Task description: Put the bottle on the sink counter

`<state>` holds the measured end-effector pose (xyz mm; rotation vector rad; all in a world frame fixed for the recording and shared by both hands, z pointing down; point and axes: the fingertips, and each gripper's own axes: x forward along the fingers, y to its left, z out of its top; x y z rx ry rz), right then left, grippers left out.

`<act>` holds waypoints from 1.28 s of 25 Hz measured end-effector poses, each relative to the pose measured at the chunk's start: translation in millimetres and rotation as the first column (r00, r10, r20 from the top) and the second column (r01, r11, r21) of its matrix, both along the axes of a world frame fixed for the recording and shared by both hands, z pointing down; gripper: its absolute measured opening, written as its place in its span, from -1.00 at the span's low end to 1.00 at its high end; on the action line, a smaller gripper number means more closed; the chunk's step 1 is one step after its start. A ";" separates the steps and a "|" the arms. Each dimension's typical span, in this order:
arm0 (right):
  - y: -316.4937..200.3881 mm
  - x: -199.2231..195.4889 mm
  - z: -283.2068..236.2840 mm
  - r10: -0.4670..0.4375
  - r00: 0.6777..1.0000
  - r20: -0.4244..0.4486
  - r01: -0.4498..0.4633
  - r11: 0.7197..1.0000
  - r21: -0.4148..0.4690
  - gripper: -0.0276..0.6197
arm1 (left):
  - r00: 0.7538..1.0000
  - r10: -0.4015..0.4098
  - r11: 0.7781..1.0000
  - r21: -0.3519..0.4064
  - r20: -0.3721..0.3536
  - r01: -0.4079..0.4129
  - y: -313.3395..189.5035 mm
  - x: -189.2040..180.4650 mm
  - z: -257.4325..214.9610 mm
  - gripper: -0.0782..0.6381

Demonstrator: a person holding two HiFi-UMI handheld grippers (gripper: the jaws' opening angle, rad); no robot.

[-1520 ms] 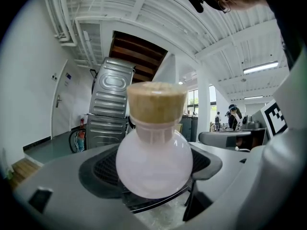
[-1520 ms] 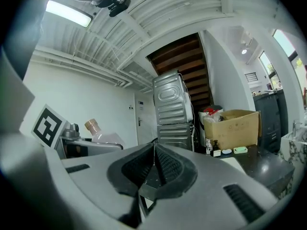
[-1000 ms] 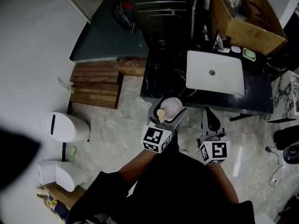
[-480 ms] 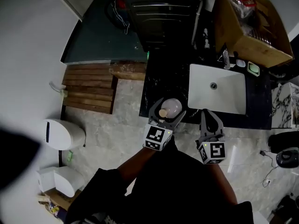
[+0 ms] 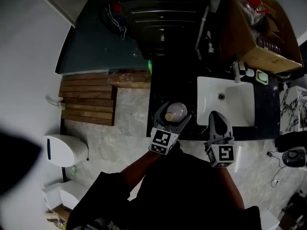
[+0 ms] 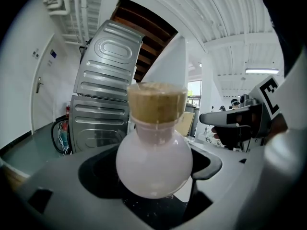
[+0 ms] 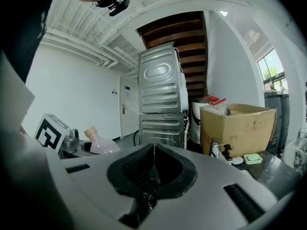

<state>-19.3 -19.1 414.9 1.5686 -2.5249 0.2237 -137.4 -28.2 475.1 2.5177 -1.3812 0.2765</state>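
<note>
A round pale pink bottle (image 6: 154, 163) with a cork stopper (image 6: 156, 103) is held upright in my left gripper (image 6: 158, 195), whose jaws are shut on its belly. In the head view the bottle (image 5: 175, 111) hangs over the front left part of the black sink counter (image 5: 165, 87), left of the white basin (image 5: 232, 99). My right gripper (image 5: 218, 121) is shut and empty, over the counter's front edge beside the basin. The right gripper view shows the bottle (image 7: 100, 145) to its left.
A tall steel appliance (image 5: 163, 18) stands behind the counter. At the back right sits a cardboard box (image 5: 261, 32), with a soap dish (image 5: 261, 74) and a small pump bottle (image 5: 236, 72) near the basin. A wooden pallet (image 5: 88, 102) and white bins (image 5: 62, 150) stand on the floor at left.
Both grippers have moved forward toward the counter. The bottle now hangs over the counter's front left part instead of over the floor in front of it.
</note>
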 end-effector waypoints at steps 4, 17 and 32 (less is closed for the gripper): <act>-22.6 -9.7 3.1 0.028 1.000 0.012 -0.028 1.000 -0.007 -0.79 | 1.000 0.019 1.000 -0.007 -0.018 -0.019 -21.6 -9.2 4.4 0.31; -67.7 -15.1 20.3 0.042 0.999 -0.014 -0.042 0.999 -0.030 -0.79 | 0.999 0.048 0.999 -0.021 0.010 -0.048 -69.2 -15.4 21.8 0.31; -129.5 -0.6 70.0 -0.015 1.000 -0.007 0.014 0.993 -0.119 -0.79 | 0.998 0.009 0.998 -0.058 0.068 -0.005 -148.8 4.5 60.6 0.31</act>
